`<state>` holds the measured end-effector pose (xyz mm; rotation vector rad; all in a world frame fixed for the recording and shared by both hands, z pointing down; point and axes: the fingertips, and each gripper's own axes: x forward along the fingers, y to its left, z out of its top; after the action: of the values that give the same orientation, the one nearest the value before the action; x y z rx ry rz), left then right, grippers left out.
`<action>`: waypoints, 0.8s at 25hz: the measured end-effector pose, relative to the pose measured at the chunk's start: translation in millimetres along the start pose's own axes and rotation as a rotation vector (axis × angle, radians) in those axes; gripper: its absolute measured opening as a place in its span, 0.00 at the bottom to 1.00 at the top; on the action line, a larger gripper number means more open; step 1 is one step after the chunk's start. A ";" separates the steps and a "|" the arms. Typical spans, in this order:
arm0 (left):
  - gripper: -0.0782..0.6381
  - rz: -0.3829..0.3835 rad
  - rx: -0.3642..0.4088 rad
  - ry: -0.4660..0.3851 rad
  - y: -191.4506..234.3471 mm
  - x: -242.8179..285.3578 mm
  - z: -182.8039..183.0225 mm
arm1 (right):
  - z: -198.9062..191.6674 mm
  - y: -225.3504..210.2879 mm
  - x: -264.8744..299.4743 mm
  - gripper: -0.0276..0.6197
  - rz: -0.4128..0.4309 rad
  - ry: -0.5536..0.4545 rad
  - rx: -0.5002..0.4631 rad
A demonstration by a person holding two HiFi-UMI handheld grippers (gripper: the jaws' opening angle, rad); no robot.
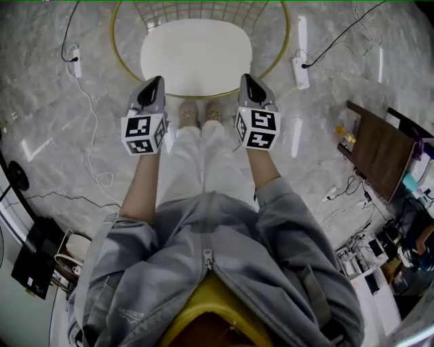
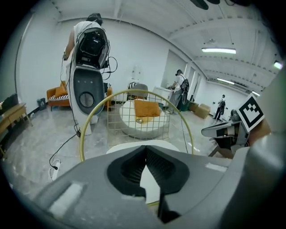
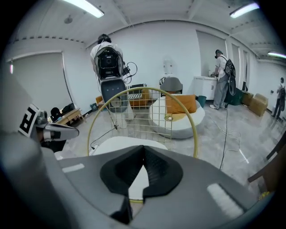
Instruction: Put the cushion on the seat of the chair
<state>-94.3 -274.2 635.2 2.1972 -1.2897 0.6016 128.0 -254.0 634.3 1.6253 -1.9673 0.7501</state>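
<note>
Cushion (image 1: pixel 196 55) lies on the chair (image 1: pixel 203 95) seat; left gripper (image 1: pixel 154 83) and right gripper (image 1: pixel 249 80) hover at its near edge, both closed and empty

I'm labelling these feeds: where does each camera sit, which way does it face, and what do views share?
Head view: on the person's head, looking steeply down at the white oval cushion on the gold wire-frame chair; grey jacket, pale trousers, left tongs and right tongs show.
Left gripper view: on the left tongs, facing the chair; own shut jaws, right tongs at right.
Right gripper view: on the right tongs, facing the chair; own shut jaws, left tongs at left.
All share chair and cushion.
</note>
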 end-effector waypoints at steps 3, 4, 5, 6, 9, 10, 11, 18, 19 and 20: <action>0.12 -0.018 0.005 -0.022 -21.7 -32.3 23.5 | 24.4 14.7 -38.5 0.04 0.000 -0.041 -0.010; 0.12 -0.020 0.007 -0.031 -26.7 -43.5 31.8 | 34.1 19.4 -51.3 0.04 0.000 -0.060 -0.014; 0.12 -0.019 0.009 -0.044 -31.0 -53.7 41.1 | 45.3 23.0 -63.7 0.04 -0.001 -0.084 -0.019; 0.12 -0.015 0.012 -0.061 -35.0 -62.9 51.4 | 57.4 25.2 -75.4 0.04 -0.001 -0.111 -0.027; 0.12 0.001 0.055 -0.128 -46.5 -89.5 85.1 | 93.8 30.1 -108.1 0.04 -0.003 -0.193 -0.063; 0.12 0.002 0.074 -0.152 -50.8 -98.9 96.9 | 105.2 32.1 -118.6 0.04 -0.003 -0.218 -0.077; 0.12 0.002 0.089 -0.177 -55.4 -108.6 108.9 | 116.2 33.9 -129.1 0.04 -0.004 -0.242 -0.090; 0.12 -0.002 0.123 -0.387 -81.6 -166.5 198.4 | 190.0 47.4 -186.8 0.04 -0.002 -0.418 -0.125; 0.12 -0.004 0.124 -0.414 -86.3 -176.5 207.2 | 197.1 52.1 -197.3 0.04 0.006 -0.440 -0.130; 0.12 -0.008 0.126 -0.440 -90.6 -185.9 216.4 | 205.6 56.7 -208.0 0.04 0.013 -0.466 -0.136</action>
<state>-72.8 -251.2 337.5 2.5325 -1.4876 0.2019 106.4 -234.7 337.8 1.8235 -2.2840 0.2422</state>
